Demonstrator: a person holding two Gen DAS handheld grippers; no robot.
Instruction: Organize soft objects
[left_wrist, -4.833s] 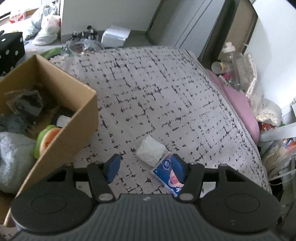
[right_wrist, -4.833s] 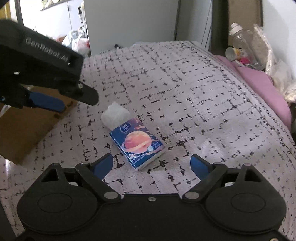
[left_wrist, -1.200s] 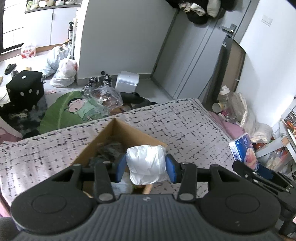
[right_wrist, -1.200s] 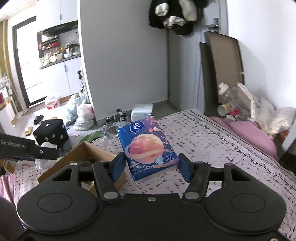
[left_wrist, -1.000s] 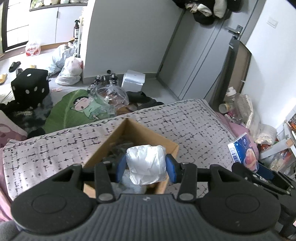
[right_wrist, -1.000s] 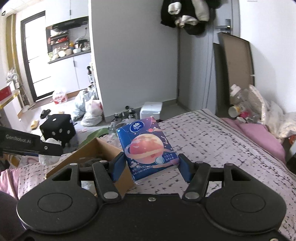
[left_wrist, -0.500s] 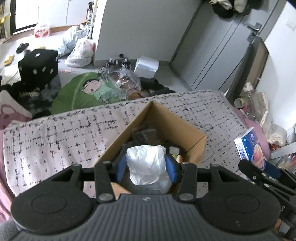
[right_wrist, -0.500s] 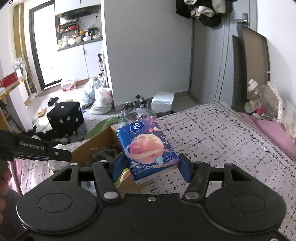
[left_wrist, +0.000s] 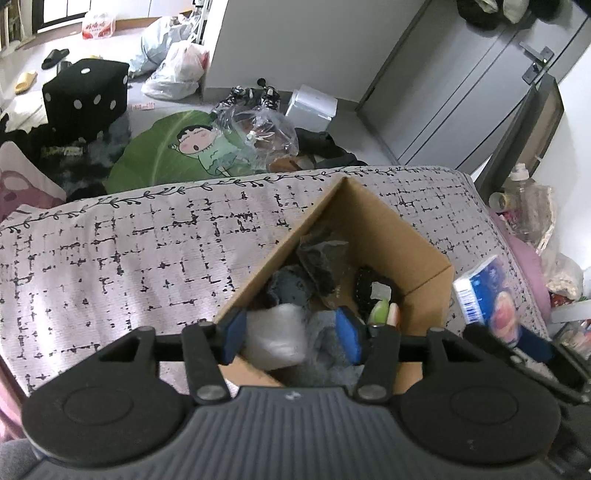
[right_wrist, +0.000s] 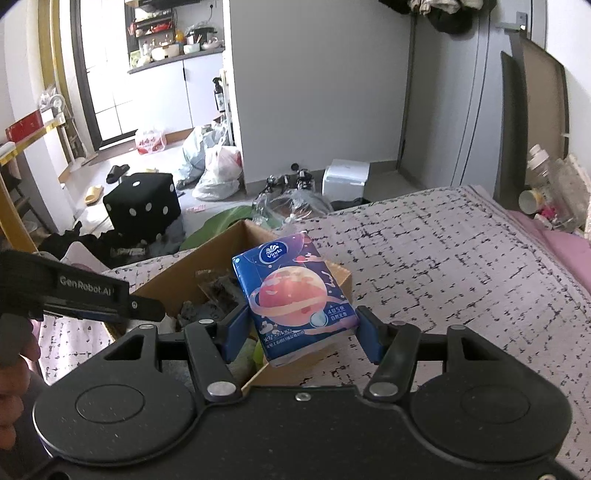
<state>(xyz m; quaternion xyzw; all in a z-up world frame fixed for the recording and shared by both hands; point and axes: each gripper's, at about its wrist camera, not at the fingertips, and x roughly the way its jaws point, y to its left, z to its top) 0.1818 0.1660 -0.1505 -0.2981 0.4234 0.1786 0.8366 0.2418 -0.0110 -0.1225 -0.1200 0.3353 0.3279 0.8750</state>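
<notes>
My left gripper (left_wrist: 290, 338) hangs open over the open cardboard box (left_wrist: 391, 236) on the bed. The white crumpled wrap (left_wrist: 275, 338) is blurred between its fingers and no longer touches the right pad. My right gripper (right_wrist: 301, 332) is shut on a blue tissue pack (right_wrist: 295, 295) with a planet print, held above the box's near right corner (right_wrist: 343, 275). The pack also shows in the left wrist view (left_wrist: 487, 299), to the right of the box. The box holds dark cloth, a grey bundle and a green and orange toy (left_wrist: 382, 310).
The box stands on a grey checked bedspread (right_wrist: 461, 258). Beyond the bed's edge lie a green cartoon mat (left_wrist: 177, 147), a black dice stool (left_wrist: 85, 96), plastic bags (left_wrist: 173, 74) and a white box (left_wrist: 312, 107). Bottles and a pink pillow (right_wrist: 569, 247) sit at the right.
My left gripper has moved lower over the box and opened, releasing the white wrap, which is dropping into the box. My right gripper has carried the tissue pack closer to the box.
</notes>
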